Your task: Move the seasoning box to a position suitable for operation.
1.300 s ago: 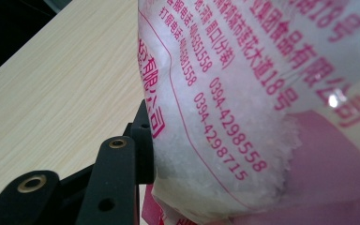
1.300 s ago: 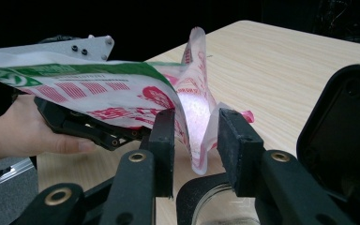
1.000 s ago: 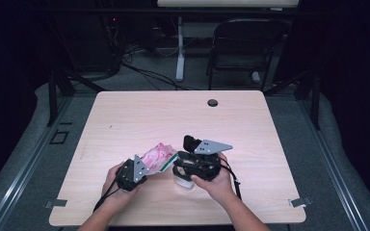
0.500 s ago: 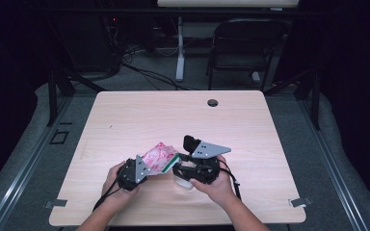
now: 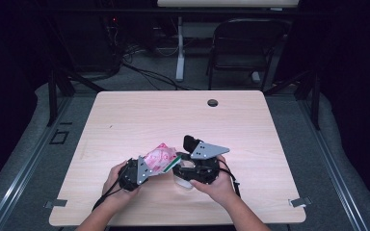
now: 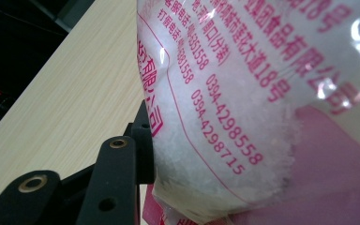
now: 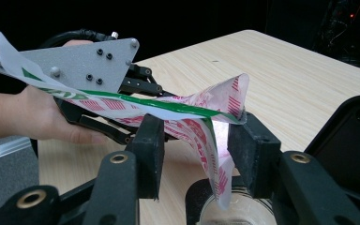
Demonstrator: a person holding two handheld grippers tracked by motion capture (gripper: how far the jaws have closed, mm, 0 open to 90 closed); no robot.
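Wooden bench (image 5: 125, 120) carries the work. The left claw (image 6: 136, 154) grips a pink-printed bag (image 5: 160, 158) of white grains, tilted over a clear cup (image 7: 229, 213); the right claw (image 7: 194, 140), just opening, straddles its torn corner. Pouring seems barely begun.

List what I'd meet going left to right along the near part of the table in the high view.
Person's left hand → left gripper → pink-printed bag → clear cup → right gripper, its jaws just opening, bag's open end between them.
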